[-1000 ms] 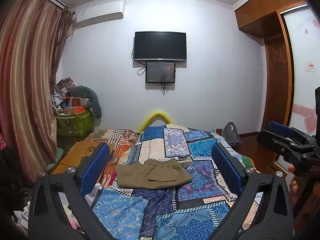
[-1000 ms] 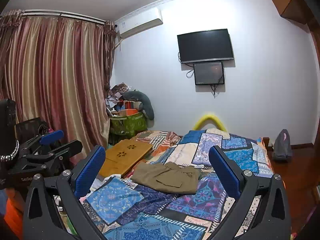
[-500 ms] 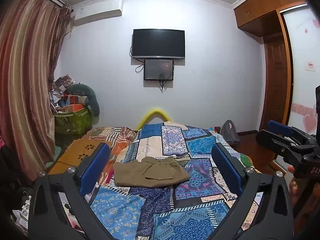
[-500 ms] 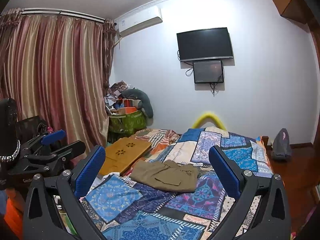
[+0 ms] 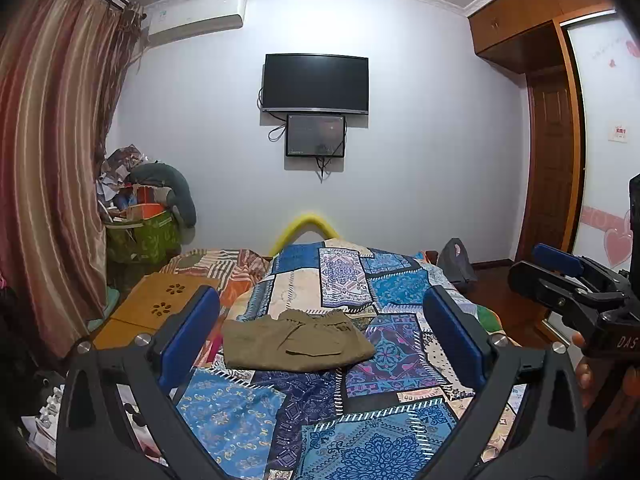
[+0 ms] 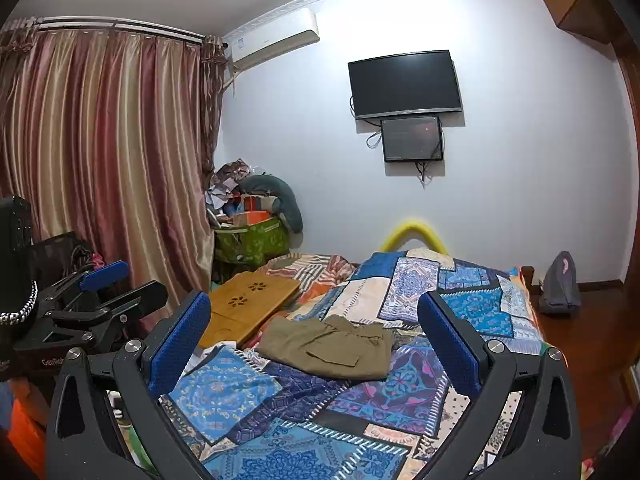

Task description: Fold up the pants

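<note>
Olive-brown pants [image 5: 294, 340] lie folded into a compact rectangle on the patchwork bedspread [image 5: 360, 400], a cargo pocket facing up. They also show in the right wrist view [image 6: 328, 346]. My left gripper [image 5: 320, 336] is open and empty, held well back from the pants and above the bed. My right gripper [image 6: 314, 340] is open and empty too, also back from the pants. The right gripper shows at the right edge of the left wrist view [image 5: 568, 284]; the left gripper shows at the left of the right wrist view [image 6: 100, 300].
A wooden lap tray [image 6: 248, 304] lies on the bed left of the pants. A green bin heaped with clutter [image 6: 252, 236] stands by the curtain [image 6: 104, 168]. A TV [image 5: 315, 83] hangs on the far wall. A grey bag [image 6: 560, 284] sits on the floor at right.
Both grippers have drifted slightly, so the view has shifted a little; the pants lie unmoved on the bed. Both grippers stay open.
</note>
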